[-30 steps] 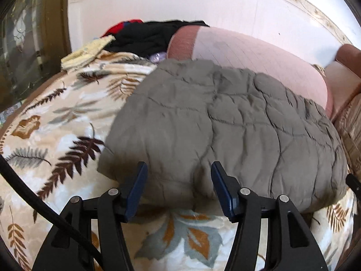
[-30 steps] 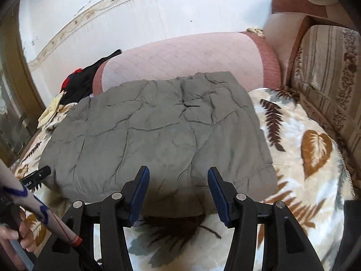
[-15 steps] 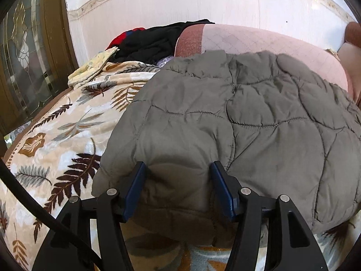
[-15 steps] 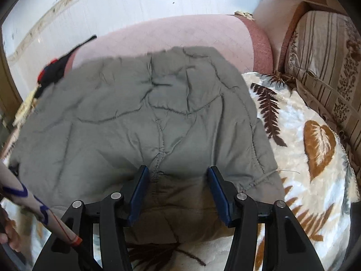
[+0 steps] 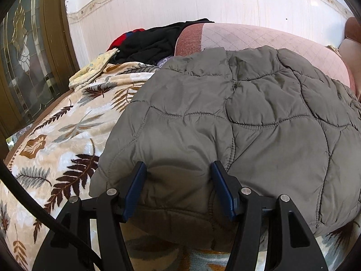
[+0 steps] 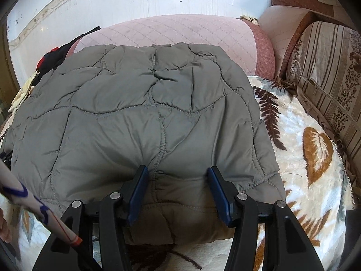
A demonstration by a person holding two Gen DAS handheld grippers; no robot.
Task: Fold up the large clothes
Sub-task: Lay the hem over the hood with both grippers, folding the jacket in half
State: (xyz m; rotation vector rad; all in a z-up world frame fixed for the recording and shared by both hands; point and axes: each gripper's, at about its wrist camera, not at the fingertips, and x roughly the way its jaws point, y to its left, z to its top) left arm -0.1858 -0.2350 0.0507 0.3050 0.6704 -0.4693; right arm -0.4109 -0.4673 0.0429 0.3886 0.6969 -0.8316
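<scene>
Garment: a grey quilted jacket (image 5: 248, 117) lies spread flat on a leaf-patterned blanket (image 5: 63, 140); in the right wrist view it fills the centre of the frame (image 6: 140, 122), its far edge at 12 o'clock against a pink bolster (image 6: 180, 29).
Left tool: the left tool (image 5: 178, 181) sits at 6 o'clock of its view, its blue-padded fingers (image 5: 135, 187) set apart, with the jacket's near hem bulging up between them.
Left tool contact: the padding touches the inner face of both fingers; whether it is pinched cannot be told.
Right tool: the right tool (image 6: 178, 186) also sits at 6 o'clock, fingers (image 6: 217, 194) apart, straddling the near hem where a vertical seam runs down.
Right tool contact: fabric fills the gap and meets both pads; a firm clamp cannot be told.
Jacket relative to tools: the body extends from each tool toward 12 o'clock.
Surroundings: dark clothes (image 5: 155, 40) at 11 o'clock in the left view; a striped cushion (image 6: 325, 72) at 2 o'clock in the right view.
</scene>
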